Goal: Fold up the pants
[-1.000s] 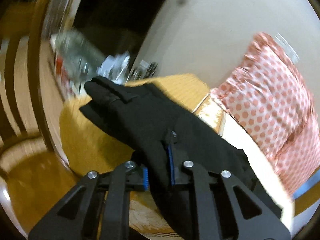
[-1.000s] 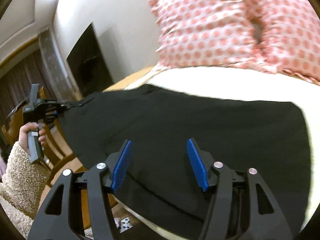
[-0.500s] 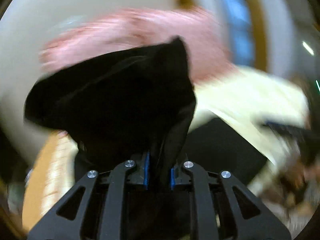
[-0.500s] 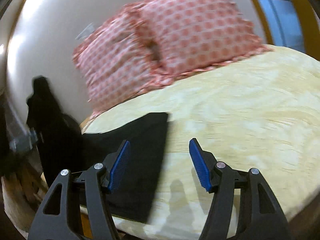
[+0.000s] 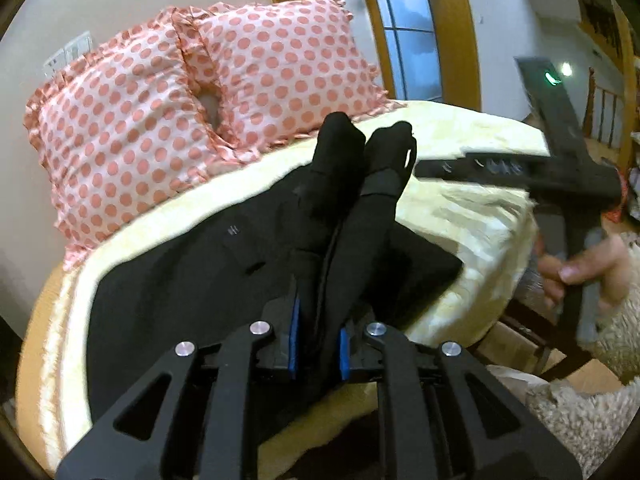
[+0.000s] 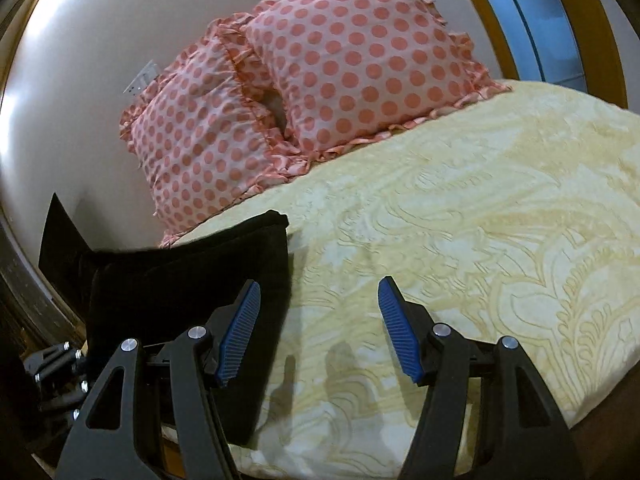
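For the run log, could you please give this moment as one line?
left gripper: shut on pants | right gripper: open, over bed

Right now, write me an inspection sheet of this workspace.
Surface: bed with a yellow patterned blanket.
Job's things: black pants lie on the blanket, one bunched end raised.
Clutter: two pink polka-dot pillows at the head.
Grippers: left gripper shut on the pants; right gripper open, over the blanket beside the pants' edge.
Cables: nothing seen.
Surroundings: white wall, wood-framed window.
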`<move>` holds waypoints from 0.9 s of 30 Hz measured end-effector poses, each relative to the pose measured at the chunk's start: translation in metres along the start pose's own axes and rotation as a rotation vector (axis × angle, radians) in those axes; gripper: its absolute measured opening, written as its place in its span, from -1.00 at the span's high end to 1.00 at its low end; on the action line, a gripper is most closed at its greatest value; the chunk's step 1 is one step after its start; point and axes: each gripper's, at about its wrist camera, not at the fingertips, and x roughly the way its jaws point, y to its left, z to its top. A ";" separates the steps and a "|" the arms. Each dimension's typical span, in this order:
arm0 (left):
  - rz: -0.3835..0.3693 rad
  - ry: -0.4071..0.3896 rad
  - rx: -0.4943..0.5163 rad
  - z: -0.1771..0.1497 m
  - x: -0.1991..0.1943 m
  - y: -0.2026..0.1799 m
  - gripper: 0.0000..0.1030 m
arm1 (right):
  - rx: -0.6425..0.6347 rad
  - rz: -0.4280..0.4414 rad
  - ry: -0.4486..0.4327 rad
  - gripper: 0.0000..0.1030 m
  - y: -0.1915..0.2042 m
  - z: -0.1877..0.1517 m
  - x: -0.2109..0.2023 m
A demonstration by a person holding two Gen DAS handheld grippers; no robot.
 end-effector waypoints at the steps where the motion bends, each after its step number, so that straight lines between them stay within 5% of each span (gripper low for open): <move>1: -0.005 0.028 0.011 -0.008 0.007 -0.004 0.73 | 0.001 0.003 0.000 -0.23 0.002 0.002 0.002; 4: 0.035 0.015 0.061 -0.022 0.013 -0.017 0.69 | -0.005 0.018 -0.024 -0.23 0.010 0.009 0.000; 6: -0.021 -0.004 0.042 -0.022 0.006 -0.013 0.54 | -0.035 0.052 -0.050 -0.23 0.022 0.014 -0.004; 9: -0.198 -0.096 -0.063 -0.024 -0.026 0.014 -0.09 | -0.137 0.153 -0.060 -0.23 0.056 0.018 -0.007; 11: -0.176 -0.234 -0.174 -0.027 -0.053 0.047 -0.77 | -0.191 0.243 -0.027 -0.23 0.076 0.017 0.000; 14: 0.028 -0.231 -0.288 -0.031 -0.052 0.087 -0.80 | -0.218 0.339 0.075 -0.25 0.096 0.009 0.023; 17: 0.164 -0.126 -0.359 -0.041 -0.030 0.114 -0.80 | -0.228 0.257 0.223 -0.26 0.098 -0.006 0.053; 18: 0.176 -0.089 -0.377 -0.046 -0.023 0.120 -0.80 | -0.219 0.213 0.288 -0.25 0.092 -0.012 0.064; 22: 0.114 0.012 -0.453 -0.068 0.001 0.136 -0.82 | -0.153 0.248 0.314 -0.18 0.076 -0.004 0.057; 27: 0.086 -0.033 -0.442 -0.078 -0.001 0.135 -0.95 | -0.061 0.172 0.248 -0.42 0.055 0.040 0.061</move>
